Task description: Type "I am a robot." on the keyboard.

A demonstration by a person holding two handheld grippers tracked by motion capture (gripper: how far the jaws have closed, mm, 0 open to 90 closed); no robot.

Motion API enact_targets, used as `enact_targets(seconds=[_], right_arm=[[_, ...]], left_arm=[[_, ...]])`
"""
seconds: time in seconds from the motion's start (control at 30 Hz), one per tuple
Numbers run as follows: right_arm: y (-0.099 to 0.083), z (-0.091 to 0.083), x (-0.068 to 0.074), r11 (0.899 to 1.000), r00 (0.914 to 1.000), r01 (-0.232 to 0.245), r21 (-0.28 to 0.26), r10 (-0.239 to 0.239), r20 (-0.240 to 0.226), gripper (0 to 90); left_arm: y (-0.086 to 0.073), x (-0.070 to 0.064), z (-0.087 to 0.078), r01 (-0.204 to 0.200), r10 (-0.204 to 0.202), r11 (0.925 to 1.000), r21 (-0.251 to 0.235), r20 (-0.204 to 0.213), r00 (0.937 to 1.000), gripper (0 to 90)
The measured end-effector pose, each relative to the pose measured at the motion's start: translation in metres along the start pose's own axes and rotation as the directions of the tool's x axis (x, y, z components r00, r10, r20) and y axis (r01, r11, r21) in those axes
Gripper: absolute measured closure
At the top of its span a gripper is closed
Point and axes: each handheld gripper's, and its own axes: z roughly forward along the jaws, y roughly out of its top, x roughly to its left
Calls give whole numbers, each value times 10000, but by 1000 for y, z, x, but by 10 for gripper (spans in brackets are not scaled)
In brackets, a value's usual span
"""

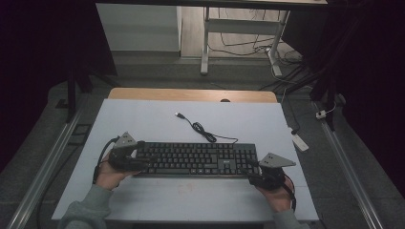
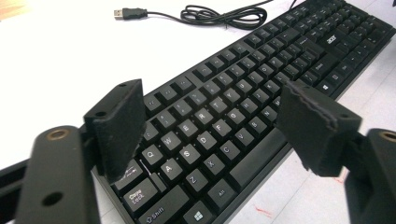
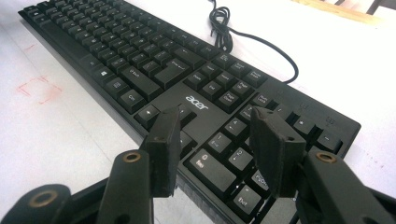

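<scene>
Nearest to the person, the left gripper (image 1: 136,160) and the right gripper (image 1: 254,172) hover wide open over the two ends of the keyboard (image 1: 193,159), holding nothing. It lies flat on the tabletop (image 1: 143,119), not yet grasped. Behind it, its cable (image 1: 203,131) lies unplugged.

Keyboard (image 1: 196,159) was black with white legends, its cable (image 1: 203,131) black. Table (image 1: 143,124) white with faint red marks. My 2 grippers' jaws were black.
</scene>
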Motion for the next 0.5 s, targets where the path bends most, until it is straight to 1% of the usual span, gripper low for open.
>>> enact_targets(seconds=[0.13,0.2,0.3,0.4,0.43,0.5], right_arm=[[-1,2,1,10000,9999,-64,-65,63,-80,530],[0,2,1,10000,10000,-44,33,44,-33,524],[0,2,1,10000,10000,-61,22,61,-27,524],[-1,2,0,9999,9999,-101,20,101,-42,523],[-1,2,0,9999,10000,-89,64,89,-29,523],[-1,1,0,9999,9999,-106,-14,106,-33,523]], left_arm=[[0,-2,1,-89,88,10000,45,84,9999,312],[1,-3,2,-73,72,9999,71,141,9999,330],[2,-7,5,-102,101,9999,71,240,9997,357],[3,-13,9,-238,233,9996,127,377,9990,396],[4,-15,11,-324,317,9994,151,427,9986,414],[4,-18,13,-482,468,9985,249,530,9975,462]])
